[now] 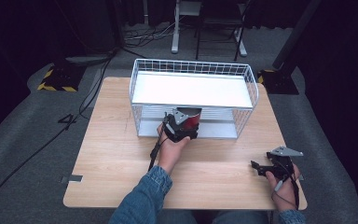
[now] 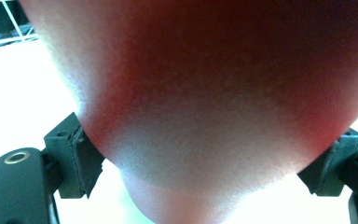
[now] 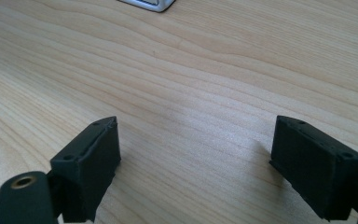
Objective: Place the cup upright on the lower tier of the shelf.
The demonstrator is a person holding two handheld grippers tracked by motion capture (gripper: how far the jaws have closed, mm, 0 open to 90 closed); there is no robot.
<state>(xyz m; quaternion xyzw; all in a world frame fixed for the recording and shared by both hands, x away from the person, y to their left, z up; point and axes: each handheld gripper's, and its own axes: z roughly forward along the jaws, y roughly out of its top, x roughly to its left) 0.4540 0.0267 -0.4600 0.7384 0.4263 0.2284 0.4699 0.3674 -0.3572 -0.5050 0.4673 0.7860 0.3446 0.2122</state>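
Observation:
A red rounded container (image 1: 192, 117) sits at the front opening of the white wire rack's (image 1: 193, 63) lower level, under the white upper shelf (image 1: 193, 90). My left gripper (image 1: 187, 125) is shut on it, jaws pressed on either side. In the left gripper view the red container (image 2: 214, 84) bulges between both pads (image 2: 81, 158), with my left gripper (image 2: 209, 161) closed around its lower part. My right gripper (image 1: 257, 166) rests low over the table near the front right, open with nothing in it. The right gripper view shows that gripper (image 3: 196, 158) above bare wood.
The wooden table (image 1: 112, 140) has free room left of and in front of the rack. A corner of the rack's base (image 3: 151, 3) lies far ahead of the right gripper. Cables and chair legs lie on the grey floor (image 1: 23, 135) beyond the table.

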